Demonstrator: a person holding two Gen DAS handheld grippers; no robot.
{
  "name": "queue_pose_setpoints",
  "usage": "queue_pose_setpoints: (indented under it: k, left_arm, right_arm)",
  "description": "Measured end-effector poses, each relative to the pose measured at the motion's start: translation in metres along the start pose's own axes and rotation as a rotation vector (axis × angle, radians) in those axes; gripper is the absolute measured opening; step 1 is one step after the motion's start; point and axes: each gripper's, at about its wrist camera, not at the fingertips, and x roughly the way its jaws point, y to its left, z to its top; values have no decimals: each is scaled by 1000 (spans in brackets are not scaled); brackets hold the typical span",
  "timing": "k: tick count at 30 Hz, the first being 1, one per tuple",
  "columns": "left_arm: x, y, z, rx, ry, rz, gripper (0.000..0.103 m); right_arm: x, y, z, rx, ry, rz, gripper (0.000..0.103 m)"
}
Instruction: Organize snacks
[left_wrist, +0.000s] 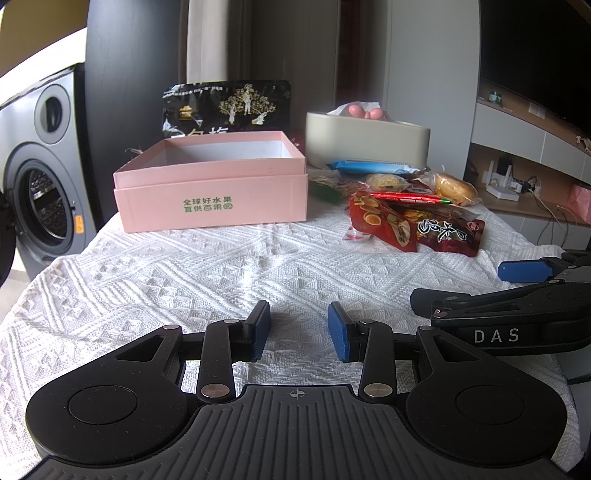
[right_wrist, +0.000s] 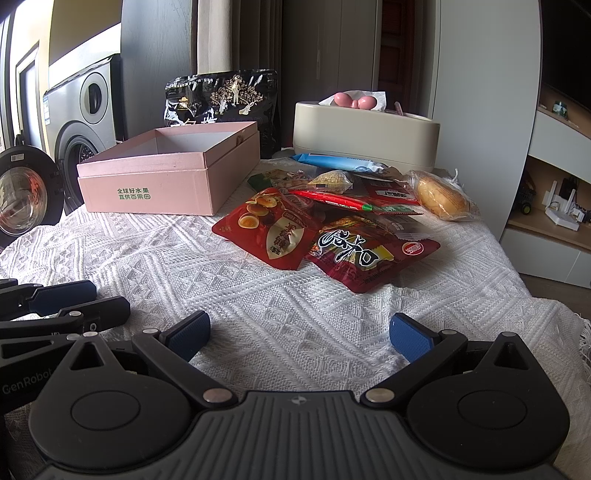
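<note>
White knitted cloth (left_wrist: 184, 266) covers the table where I work. At far left sits the pink box (left_wrist: 210, 192), lidless, its inside bare, with a black bag (left_wrist: 225, 107) standing upright behind it. My left gripper (left_wrist: 299, 328) lies low and level over the near cloth, pointing at the box, its blue pads parted around nothing. Right of the box, a cream container (left_wrist: 365, 142) stands at the far edge. In front of it lies the snack pile (right_wrist: 332, 221): red packets nearest, a blue wrapper (right_wrist: 336, 162) at the back, a wrapped bun (right_wrist: 441, 197) on the right. My right gripper (right_wrist: 299, 336) rests low at near right, spread wide and holding nothing, aimed at the red packets, well short of them.
</note>
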Motion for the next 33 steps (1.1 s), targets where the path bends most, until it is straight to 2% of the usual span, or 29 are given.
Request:
queue_pose_setpoints:
  k: [6, 11, 15, 17, 20, 22, 24, 27, 31, 33]
  left_arm:
    - [6, 1, 12, 4, 45, -8, 40]
    - [13, 8, 27, -2, 151, -50, 40]
    - [25, 26, 50, -108, 241, -132, 39]
    - [30, 35, 60, -157, 236, -176, 38]
    - [34, 38, 74, -157, 183, -155, 38]
    - [38, 37, 84, -135, 178, -153, 36]
    - [41, 35, 91, -120, 184, -195, 36]
    - [47, 34, 98, -109, 185, -255, 36]
    - [61, 35, 102, -152, 185, -309, 35]
    - [64, 33, 101, -154, 166, -277, 35]
  right_arm:
    - [0, 1, 0, -4, 1, 1, 103]
    - [1, 2, 3, -36, 12, 4, 103]
    - [2, 8, 10, -148, 19, 12, 103]
    - [5, 10, 14, -192, 27, 11, 103]
    - [11, 8, 21, -198, 51, 50, 103]
    - [19, 2, 30, -136, 131, 83, 103]
    - [29, -6, 41, -74, 227, 147, 103]
    - [35, -5, 47, -120, 283, 170, 103]
    - [35, -7, 46, -146, 296, 181, 103]
    - [35, -6, 44, -156, 288, 181, 103]
